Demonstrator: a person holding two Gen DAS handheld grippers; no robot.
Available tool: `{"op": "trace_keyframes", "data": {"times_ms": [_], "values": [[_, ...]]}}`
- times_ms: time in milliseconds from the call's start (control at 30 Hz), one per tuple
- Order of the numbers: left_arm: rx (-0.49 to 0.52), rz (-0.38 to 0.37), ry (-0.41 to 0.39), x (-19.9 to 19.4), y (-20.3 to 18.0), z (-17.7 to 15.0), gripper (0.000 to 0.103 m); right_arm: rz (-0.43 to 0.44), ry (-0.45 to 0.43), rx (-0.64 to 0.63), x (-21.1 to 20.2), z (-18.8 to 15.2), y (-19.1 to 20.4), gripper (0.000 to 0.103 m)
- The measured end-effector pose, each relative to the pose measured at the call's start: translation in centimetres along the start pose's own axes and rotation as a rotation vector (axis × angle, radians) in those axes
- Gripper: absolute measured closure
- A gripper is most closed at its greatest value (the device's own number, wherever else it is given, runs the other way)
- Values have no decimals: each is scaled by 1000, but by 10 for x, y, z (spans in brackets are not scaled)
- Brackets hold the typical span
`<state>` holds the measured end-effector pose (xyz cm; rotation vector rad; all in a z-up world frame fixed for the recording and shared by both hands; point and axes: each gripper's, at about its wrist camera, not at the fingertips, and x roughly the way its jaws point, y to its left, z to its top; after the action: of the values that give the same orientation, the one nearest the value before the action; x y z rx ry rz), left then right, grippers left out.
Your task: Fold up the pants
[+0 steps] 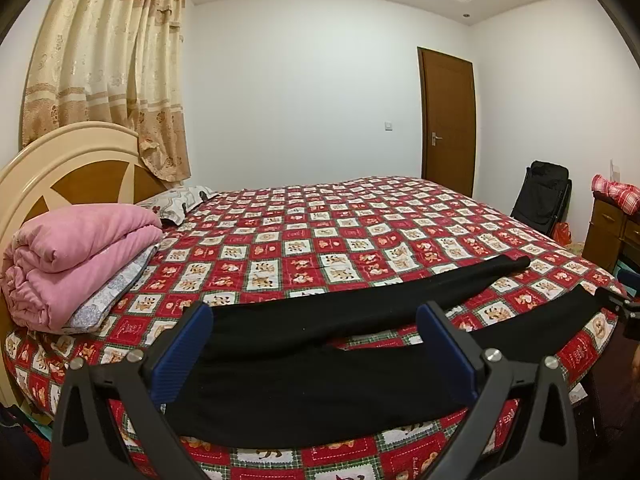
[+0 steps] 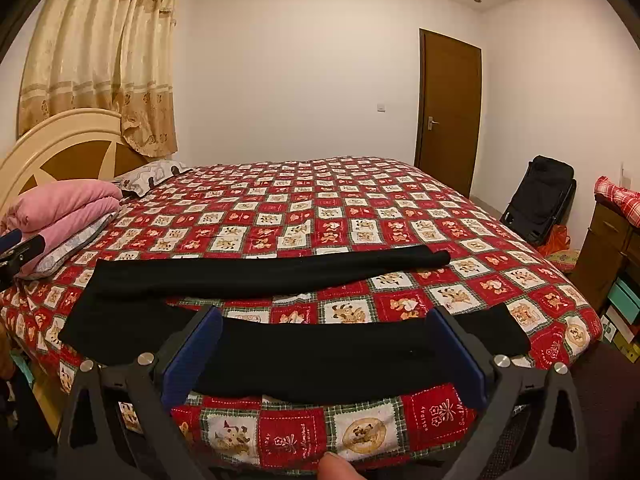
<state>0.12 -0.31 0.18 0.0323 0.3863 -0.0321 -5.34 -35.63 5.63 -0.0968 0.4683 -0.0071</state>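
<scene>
Black pants lie flat along the near edge of the bed, waist to the left, the two legs spread apart toward the right. My left gripper is open, its blue pads either side of the waist and thigh area, just above the cloth. My right gripper is open over the near leg. The far leg lies further in on the bed. Neither gripper holds anything. The right gripper's tip shows in the left wrist view.
The bed has a red patchwork cover. A folded pink quilt and pillows lie at the headboard on the left. A wooden cabinet and a black bag stand right of the bed. A thumb shows at the bottom.
</scene>
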Motion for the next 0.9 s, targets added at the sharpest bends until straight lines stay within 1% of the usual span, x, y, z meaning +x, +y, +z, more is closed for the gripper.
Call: {"op": "trace_keyframes", "data": {"times_ms": [900], "values": [[-6,4,5,-1,4,-1,0,7,16,-6,5,0,3,1]]}}
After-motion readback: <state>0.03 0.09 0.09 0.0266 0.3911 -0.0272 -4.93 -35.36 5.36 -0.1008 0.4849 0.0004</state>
